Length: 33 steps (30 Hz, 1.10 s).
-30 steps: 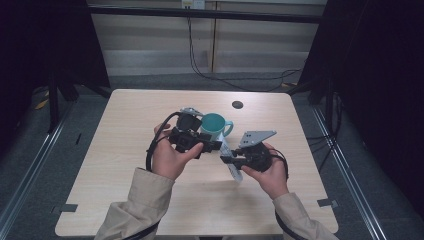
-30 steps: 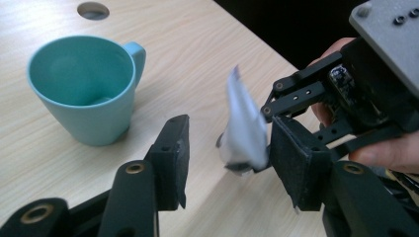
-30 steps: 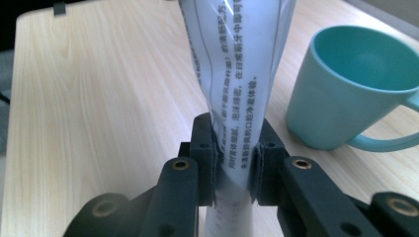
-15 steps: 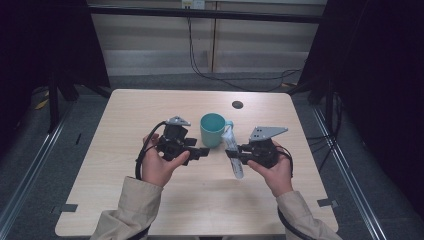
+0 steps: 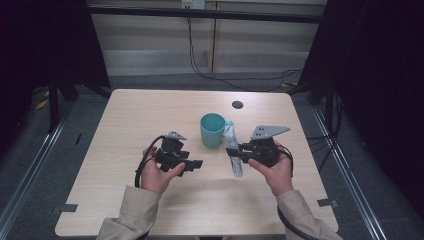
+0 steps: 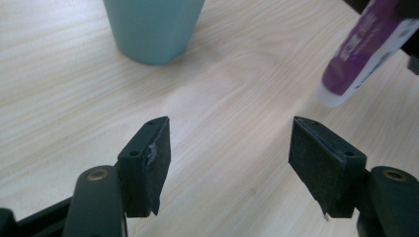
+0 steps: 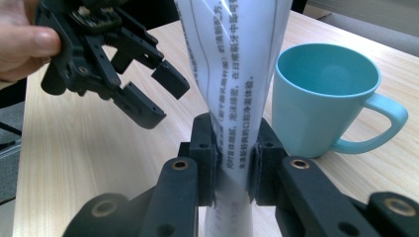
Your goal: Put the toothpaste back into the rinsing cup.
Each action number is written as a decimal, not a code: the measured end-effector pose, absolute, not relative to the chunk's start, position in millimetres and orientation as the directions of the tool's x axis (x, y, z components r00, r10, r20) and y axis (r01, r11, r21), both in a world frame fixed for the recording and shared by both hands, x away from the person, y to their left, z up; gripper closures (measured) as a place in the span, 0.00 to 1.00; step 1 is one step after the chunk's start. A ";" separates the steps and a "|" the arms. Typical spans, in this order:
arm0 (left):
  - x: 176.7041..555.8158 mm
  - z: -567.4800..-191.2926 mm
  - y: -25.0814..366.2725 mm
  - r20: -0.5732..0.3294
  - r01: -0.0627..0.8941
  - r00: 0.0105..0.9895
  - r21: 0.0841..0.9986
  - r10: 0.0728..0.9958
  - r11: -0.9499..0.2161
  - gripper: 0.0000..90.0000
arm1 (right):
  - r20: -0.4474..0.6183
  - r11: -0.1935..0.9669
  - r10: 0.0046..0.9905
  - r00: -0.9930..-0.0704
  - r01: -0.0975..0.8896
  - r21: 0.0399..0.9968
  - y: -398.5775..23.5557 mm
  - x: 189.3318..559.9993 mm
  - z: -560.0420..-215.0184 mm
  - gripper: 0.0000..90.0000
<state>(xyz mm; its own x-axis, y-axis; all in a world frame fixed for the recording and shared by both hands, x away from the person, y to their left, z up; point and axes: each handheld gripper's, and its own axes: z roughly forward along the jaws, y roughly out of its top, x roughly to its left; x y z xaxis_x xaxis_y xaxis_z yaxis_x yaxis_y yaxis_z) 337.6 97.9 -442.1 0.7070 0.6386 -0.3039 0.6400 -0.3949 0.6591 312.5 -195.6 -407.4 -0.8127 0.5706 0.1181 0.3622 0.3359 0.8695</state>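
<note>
One teal mug (image 5: 213, 130) stands near the middle of the worktop (image 5: 140, 115), and one white-and-purple tube (image 5: 233, 150) sits just right of it. Two hand-held grippers are over the near half, the left gripper (image 5: 196, 164) and the right gripper (image 5: 231, 151). One small dark disc (image 5: 237, 105) lies at the far side.

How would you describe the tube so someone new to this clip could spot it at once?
On the light wooden table, look just right of the teal mug near the middle. The tube is clamped in the right gripper; it is the only soft white thing there, printed with text and a purple panel.
</note>
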 end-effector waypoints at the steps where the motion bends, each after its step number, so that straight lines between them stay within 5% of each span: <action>1: 337.6 -444.3 98.6 -0.303 0.641 0.707 0.657 0.639 -0.397 0.36 | 0.119 0.335 0.572 -0.812 0.363 0.869 -195.6 312.6 -407.7 0.84; 33: 326.9 -498.0 114.6 -0.206 0.583 0.739 0.674 0.642 -0.454 0.30 | 0.168 0.249 0.593 -0.787 0.379 0.891 -196.6 324.4 -401.8 0.84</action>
<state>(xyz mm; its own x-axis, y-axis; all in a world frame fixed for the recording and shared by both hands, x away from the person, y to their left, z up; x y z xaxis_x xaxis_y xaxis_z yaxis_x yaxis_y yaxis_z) 326.9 114.6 -498.0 0.7386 0.6418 -0.2064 0.5827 -0.4538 0.6742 324.4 -196.6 -401.8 -0.7871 0.5934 0.1683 0.3786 0.2495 0.8913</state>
